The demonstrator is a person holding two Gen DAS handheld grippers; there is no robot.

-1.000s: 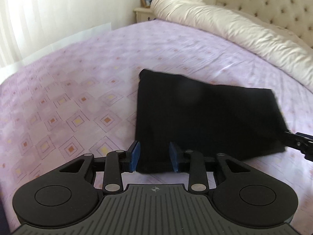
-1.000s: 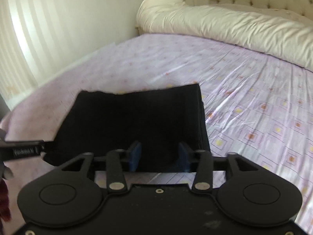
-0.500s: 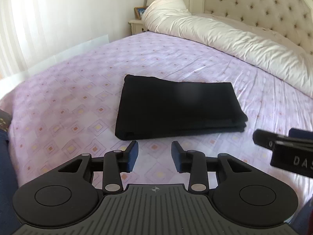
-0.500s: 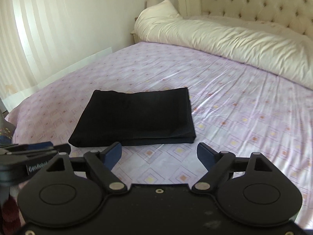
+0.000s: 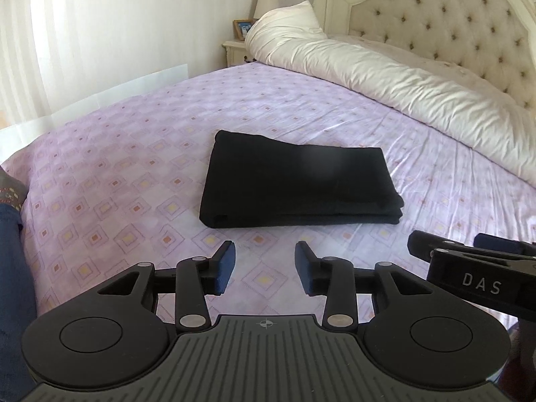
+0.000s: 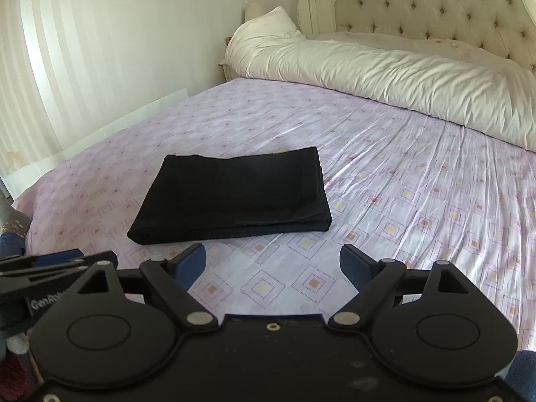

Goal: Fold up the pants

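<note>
Pants: lay folded, mid-bed, nearer its foot edge.
Left gripper: jaws apart, empty.
Right gripper: jaws wide apart, empty.

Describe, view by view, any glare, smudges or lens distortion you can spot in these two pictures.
Left wrist view: a hazy pale smudge sits over the folded black pants; the fisheye bows the headboard. Right wrist view: the pants look clean and sharp; window light glares off the creased purple sheet; the striped wall curves.
</note>
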